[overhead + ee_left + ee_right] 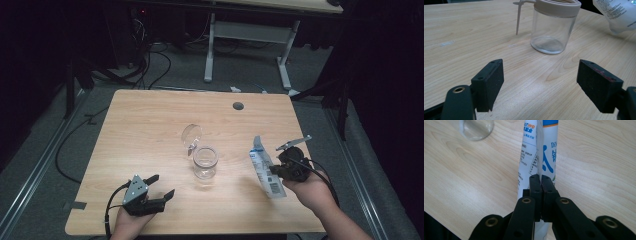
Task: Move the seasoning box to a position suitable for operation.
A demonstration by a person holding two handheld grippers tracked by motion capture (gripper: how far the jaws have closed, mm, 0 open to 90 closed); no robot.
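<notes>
R tongs [541, 182] clenched on white printed pouch [265, 167], held just above bench [150, 125] at its R side. L tongs [159, 186] released, nothing between, near front edge. Clear jar [205, 162], lid [191, 135] flipped open, stands between them; bare wood around it

A light wooden table [150, 130] carries a clear glass jar [205, 162] near its centre, its hinged lid [192, 135] swung open at the jar's eleven o'clock. At the jar's three o'clock, the right gripper [278, 170] pinches a white and blue pouch [265, 167], held tilted above the tabletop. At seven o'clock from the jar, the left gripper [160, 186] rests low with its jaws spread, nothing between them. A dark round hole [238, 106] sits toward the table's far edge.
</notes>
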